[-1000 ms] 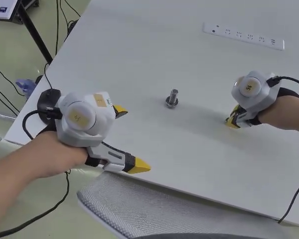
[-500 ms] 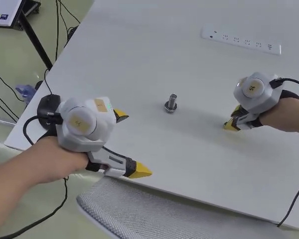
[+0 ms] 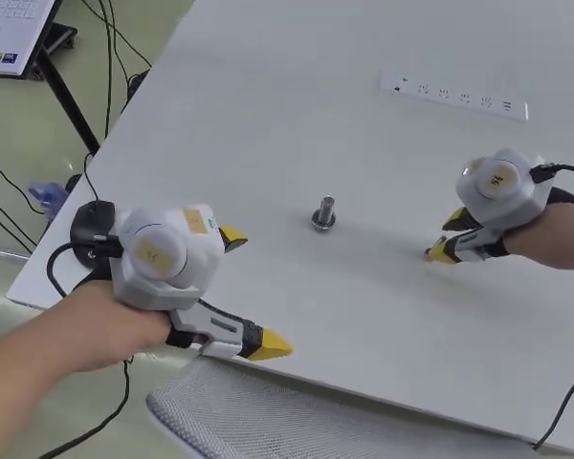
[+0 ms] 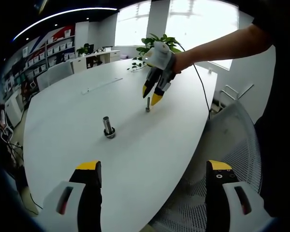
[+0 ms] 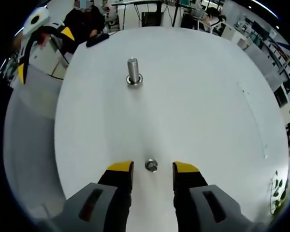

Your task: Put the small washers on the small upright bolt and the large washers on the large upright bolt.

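At the table: your right gripper, well to the right of the large upright bolt, straddles the small upright bolt. Its fingers are partly open with a gap on each side of the shaft and hold nothing. Your left gripper hangs on the near side of the large upright bolt, at the table's edge above a mesh chair. Its fingers are spread wide and empty.

The likeliest upset is at the small upright bolt. It appears to stand free on its head, so a sideways drift, an uneven squeeze or a slanted lift of the right fingers could clip the shaft. That would tip it over and spill whatever rides on it. The left gripper is far enough from the large upright bolt to pose little threat.

In the head view the small upright bolt is tucked behind the right fingers. A ring sits at the foot of each bolt, but it is too small to tell washers from the bolt's own head, or to count any. So you cannot judge how much of the task is done.
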Tool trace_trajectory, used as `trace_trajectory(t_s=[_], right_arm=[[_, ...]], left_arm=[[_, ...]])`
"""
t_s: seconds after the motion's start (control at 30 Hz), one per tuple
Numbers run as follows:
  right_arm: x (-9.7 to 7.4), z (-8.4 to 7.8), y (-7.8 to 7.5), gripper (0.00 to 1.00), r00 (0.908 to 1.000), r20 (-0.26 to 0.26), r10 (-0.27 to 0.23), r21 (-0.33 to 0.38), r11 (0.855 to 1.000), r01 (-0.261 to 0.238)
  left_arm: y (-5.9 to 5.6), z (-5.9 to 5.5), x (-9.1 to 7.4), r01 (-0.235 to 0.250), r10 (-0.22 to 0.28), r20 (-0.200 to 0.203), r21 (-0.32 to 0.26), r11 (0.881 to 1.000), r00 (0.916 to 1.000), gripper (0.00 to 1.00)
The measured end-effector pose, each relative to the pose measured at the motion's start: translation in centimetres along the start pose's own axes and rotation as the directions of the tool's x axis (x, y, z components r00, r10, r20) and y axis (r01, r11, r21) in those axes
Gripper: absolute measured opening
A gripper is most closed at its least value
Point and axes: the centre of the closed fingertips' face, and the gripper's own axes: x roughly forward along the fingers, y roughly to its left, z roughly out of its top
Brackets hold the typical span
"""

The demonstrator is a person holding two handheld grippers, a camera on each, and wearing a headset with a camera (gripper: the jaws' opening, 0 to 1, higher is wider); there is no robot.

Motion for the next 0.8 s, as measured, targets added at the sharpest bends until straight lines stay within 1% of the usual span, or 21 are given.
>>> trace_trajectory(t_s=[0.07, 0.13, 0.17, 0.3, 0.4, 0.43, 0.5, 0.53, 0.57, 0.6, 0.67, 0.7, 0.73, 0.77, 0.8], right_arm=[[-0.4, 0.2, 0.1, 0.35, 0.9998, 0.022, -0.004, 0.008, 1.0, 0.004], [-0.7, 0.3, 0.1, 0.35, 0.9995, 0.03, -0.009, 0.015, 1.0, 0.008], [-0.9, 0.4, 0.1, 0.35, 0.999, 0.044, -0.012, 0.022, 1.0, 0.011], [-1.9, 0.9, 0.2, 0.34, 0.994, 0.105, -0.033, 0.064, 0.998, 0.026], [-3.0, 1.6, 0.4, 0.35, 0.9837, 0.172, -0.051, 0.104, 0.994, 0.033], [-3.4, 1.7, 0.4, 0.34, 0.9801, 0.188, -0.063, 0.114, 0.993, 0.042], [-4.1, 1.9, 0.5, 0.35, 0.9728, 0.22, -0.072, 0.133, 0.99, 0.043], [-4.6, 2.2, 0.5, 0.35, 0.9639, 0.251, -0.088, 0.15, 0.987, 0.051], [-4.9, 2.4, 0.5, 0.35, 0.9578, 0.271, -0.096, 0.16, 0.986, 0.054], [-5.4, 2.6, 0.6, 0.36, 0.9497, 0.296, -0.103, 0.182, 0.982, 0.05], [-6.0, 2.9, 0.7, 0.36, 0.9372, 0.33, -0.114, 0.209, 0.977, 0.045], [-6.4, 3.2, 0.7, 0.37, 0.9262, 0.356, -0.123, 0.212, 0.976, 0.048], [-6.9, 3.3, 0.8, 0.38, 0.916, 0.378, -0.134, 0.229, 0.972, 0.048], [-7.2, 3.3, 0.9, 0.38, 0.9111, 0.389, -0.137, 0.238, 0.97, 0.044], [-7.7, 3.5, 1.1, 0.38, 0.8985, 0.414, -0.146, 0.247, 0.968, 0.043]], left_arm=[[0.0, 0.1, 0.0, 0.0, 0.0, -0.001, 0.005, 1.0, 1.0, 0.89], [0.0, 0.2, -0.1, 0.001, -0.001, -0.002, 0.005, 1.0, 1.0, 0.89], [0.1, 0.3, -0.1, 0.0, 0.0, 0.0, 0.007, 1.0, 1.0, 0.89], [0.2, 0.8, -0.1, 0.004, -0.004, 0.029, -0.015, 1.0, 0.9996, 0.9], [0.4, 1.2, -0.2, -0.003, 0.004, 0.047, -0.024, 1.0, 0.9989, 0.9], [0.4, 1.3, -0.2, -0.004, 0.005, 0.051, -0.025, 1.0, 0.9987, 0.9], [0.5, 1.5, -0.2, -0.003, 0.004, 0.06, -0.03, 1.0, 0.9982, 0.9], [0.6, 1.6, -0.1, -0.003, 0.005, 0.067, -0.035, 0.999, 0.9977, 0.9], [0.6, 1.7, -0.2, -0.004, 0.007, 0.072, -0.037, 0.999, 0.9973, 0.9], [0.6, 2.0, -0.2, -0.003, 0.007, 0.082, -0.041, 0.999, 0.9966, 0.9], [0.6, 2.3, -0.2, 0.0, 0.005, 0.094, -0.047, 0.999, 0.9955, 0.9], [0.7, 2.4, -0.2, -0.003, 0.007, 0.097, -0.048, 0.999, 0.9952, 0.9], [0.8, 2.7, -0.2, -0.005, 0.01, 0.107, -0.05, 0.999, 0.9942, 0.9], [0.9, 2.8, -0.2, -0.005, 0.012, 0.115, -0.055, 0.998, 0.9933, 0.9], [1.0, 3.1, -0.2, -0.003, 0.012, 0.129, -0.065, 0.998, 0.9916, 0.9]])
